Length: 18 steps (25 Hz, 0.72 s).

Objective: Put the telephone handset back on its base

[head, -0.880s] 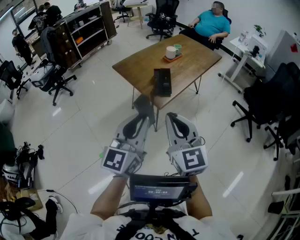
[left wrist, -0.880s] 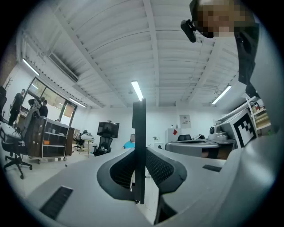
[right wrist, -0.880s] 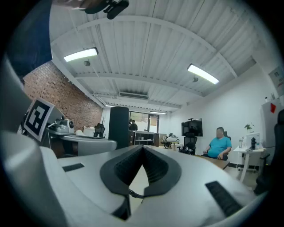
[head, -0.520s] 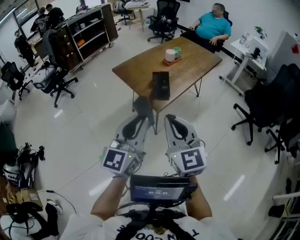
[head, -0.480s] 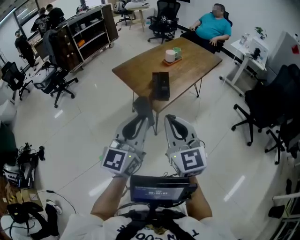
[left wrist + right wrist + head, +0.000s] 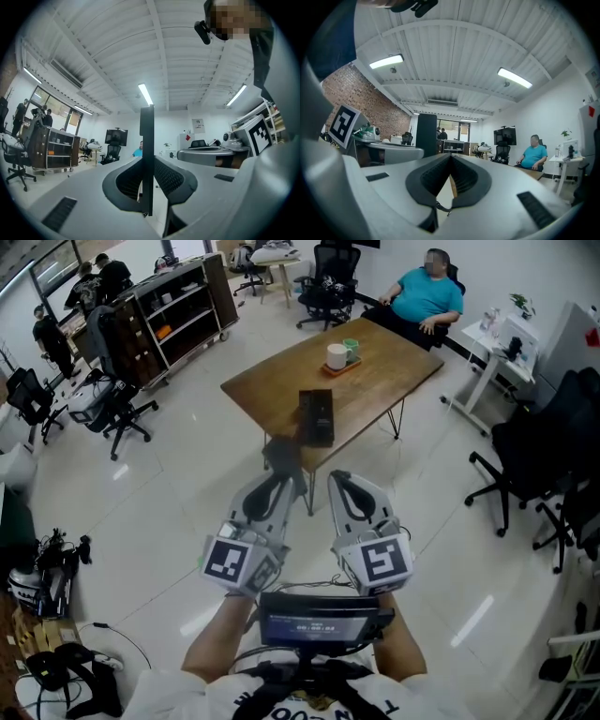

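— handset where?
— dark handset [image 6: 284,457] clamped edge-on in left gripper [image 6: 279,480], raised over white floor [image 6: 159,512]. right gripper [image 6: 340,476] closed on nothing.
— base?
— black base [image 6: 316,416] near front edge of wooden table [image 6: 272,381], well ahead. behind it, white mug [image 6: 337,355], green cup [image 6: 351,346]. past table, seated person [image 6: 424,296]; office chair [image 6: 525,456] off right.

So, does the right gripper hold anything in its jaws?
No, the right gripper has its jaws closed together with nothing between them.
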Each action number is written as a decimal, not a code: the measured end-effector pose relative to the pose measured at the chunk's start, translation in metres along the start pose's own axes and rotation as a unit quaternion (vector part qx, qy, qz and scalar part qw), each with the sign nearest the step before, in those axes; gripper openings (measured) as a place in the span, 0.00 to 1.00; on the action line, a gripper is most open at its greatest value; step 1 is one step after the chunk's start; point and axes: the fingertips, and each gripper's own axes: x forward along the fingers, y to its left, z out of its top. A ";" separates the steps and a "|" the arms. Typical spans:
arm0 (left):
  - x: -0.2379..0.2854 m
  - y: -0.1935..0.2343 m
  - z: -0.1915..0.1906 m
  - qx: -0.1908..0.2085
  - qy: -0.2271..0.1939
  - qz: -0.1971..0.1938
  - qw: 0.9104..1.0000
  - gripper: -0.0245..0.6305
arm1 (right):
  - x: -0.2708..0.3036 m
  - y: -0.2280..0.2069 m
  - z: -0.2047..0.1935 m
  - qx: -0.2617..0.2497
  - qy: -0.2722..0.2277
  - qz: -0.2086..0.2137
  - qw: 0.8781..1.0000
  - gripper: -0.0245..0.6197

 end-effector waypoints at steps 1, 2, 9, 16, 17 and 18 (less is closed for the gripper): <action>0.003 0.000 -0.001 0.000 0.000 0.000 1.000 0.13 | 0.002 -0.002 0.000 0.002 -0.004 0.001 1.000 0.04; 0.005 0.001 -0.004 -0.001 0.001 0.000 1.000 0.13 | 0.004 -0.004 0.000 0.004 -0.005 0.001 1.000 0.04; 0.031 0.025 -0.020 -0.019 -0.002 0.004 1.000 0.13 | 0.030 -0.019 -0.017 -0.010 0.008 0.008 1.000 0.04; 0.075 0.053 -0.039 -0.035 0.010 -0.011 0.999 0.13 | 0.071 -0.044 -0.028 -0.008 0.020 0.003 1.000 0.04; 0.081 0.058 -0.041 -0.038 0.012 -0.015 0.999 0.13 | 0.078 -0.048 -0.030 -0.006 0.022 0.002 1.000 0.04; 0.087 0.064 -0.045 -0.041 0.014 -0.018 0.999 0.13 | 0.086 -0.051 -0.031 -0.005 0.024 0.000 1.000 0.04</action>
